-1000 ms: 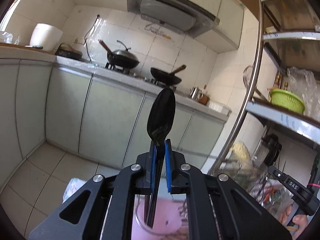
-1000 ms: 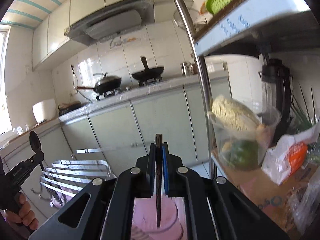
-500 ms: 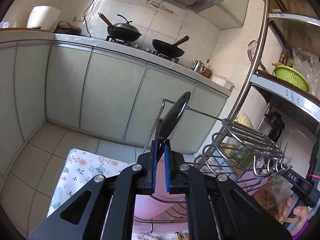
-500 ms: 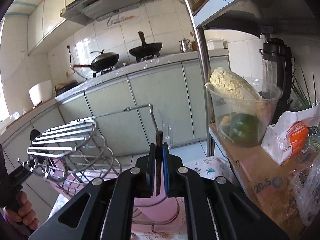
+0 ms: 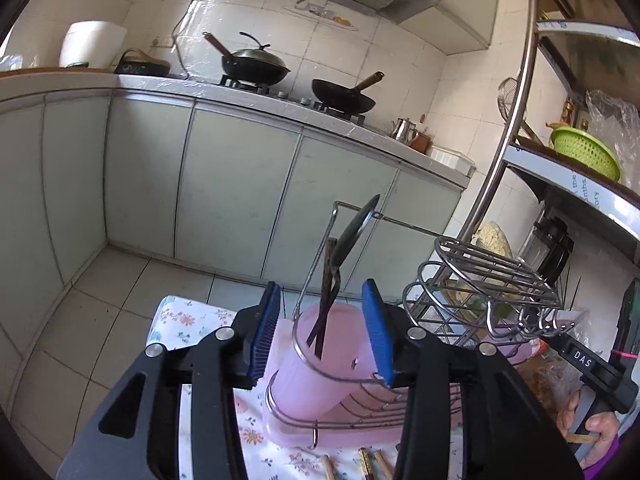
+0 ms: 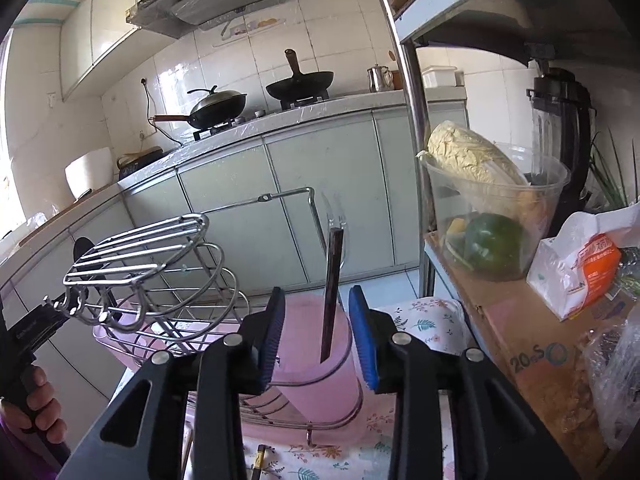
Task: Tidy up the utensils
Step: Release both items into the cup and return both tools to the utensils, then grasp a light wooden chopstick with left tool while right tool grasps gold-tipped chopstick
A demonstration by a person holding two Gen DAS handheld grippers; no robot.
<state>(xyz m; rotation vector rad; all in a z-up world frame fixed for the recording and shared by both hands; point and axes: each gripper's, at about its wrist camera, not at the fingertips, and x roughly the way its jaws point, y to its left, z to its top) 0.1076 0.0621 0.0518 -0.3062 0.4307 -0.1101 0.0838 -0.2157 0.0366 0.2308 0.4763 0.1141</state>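
A pink utensil cup [image 5: 320, 364] sits in a wire dish rack [image 5: 472, 280] on a pink tray. A black spoon [image 5: 352, 232] and a dark chopstick [image 5: 326, 276] stand in the cup, leaning. My left gripper [image 5: 324, 334] is open and empty, its blue pads either side of the cup. In the right wrist view a dark chopstick [image 6: 332, 292] and a clear plastic fork [image 6: 336, 216] stand in another pink cup [image 6: 316, 356]. My right gripper [image 6: 318, 334] is open and empty just in front of that cup.
Several chopsticks [image 5: 372, 462] lie on the floral cloth [image 5: 180, 320] in front of the tray. A shelf unit on the right holds a tub with cabbage [image 6: 476, 160], a blender [image 6: 564, 120] and a tissue pack [image 6: 580, 264]. Kitchen cabinets and woks stand behind.
Both grippers have opened and let go: the spoon now stands in the left cup and the chopstick in the right cup. Both cameras tilted down toward the rack.
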